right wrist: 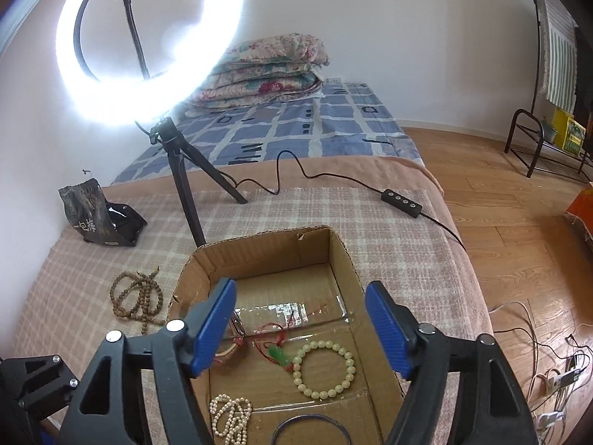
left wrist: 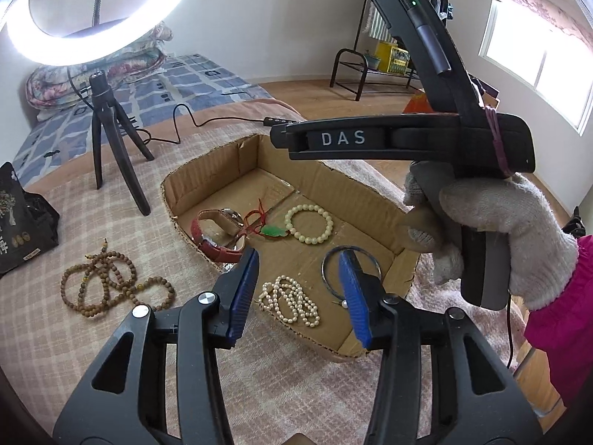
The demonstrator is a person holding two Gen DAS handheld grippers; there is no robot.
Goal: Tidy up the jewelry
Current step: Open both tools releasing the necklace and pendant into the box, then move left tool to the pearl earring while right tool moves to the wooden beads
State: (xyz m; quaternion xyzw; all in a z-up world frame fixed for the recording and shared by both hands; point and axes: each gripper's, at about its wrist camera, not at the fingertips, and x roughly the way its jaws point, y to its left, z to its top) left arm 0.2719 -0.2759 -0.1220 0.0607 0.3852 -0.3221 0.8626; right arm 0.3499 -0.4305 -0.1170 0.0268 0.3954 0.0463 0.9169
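Nearest the left wrist camera, the left gripper (left wrist: 298, 289) hangs over the near end of the cardboard box (left wrist: 402, 263), its blue pads (left wrist: 242, 293) spread wide with nothing between them. Below that gap, inside the box, lies a bunched pearl necklace (left wrist: 291, 301), and just beside it toward the box's right wall a thin metal bangle (left wrist: 330, 270) rests flat, partly hidden by the right pad. Farther into the box sit a cream bead bracelet (left wrist: 310, 223), a green jade pendant on red cord (left wrist: 275, 230) touching it, and a red-strapped wristwatch (left wrist: 218, 235) against the left wall. Outside the box, off its left wall on the checked blanket (left wrist: 122, 333), a coil of brown wooden prayer beads (left wrist: 111, 285) lies alone.

From the right wrist camera, the right gripper (right wrist: 300, 330) is likewise spread wide and empty above the box's middle; the left view shows a gloved hand (left wrist: 493, 237) gripping its handle to the right of the box. Beyond the box's far wall stand a ring light on a tripod (right wrist: 181, 181) and a black foil bag (right wrist: 98, 213).
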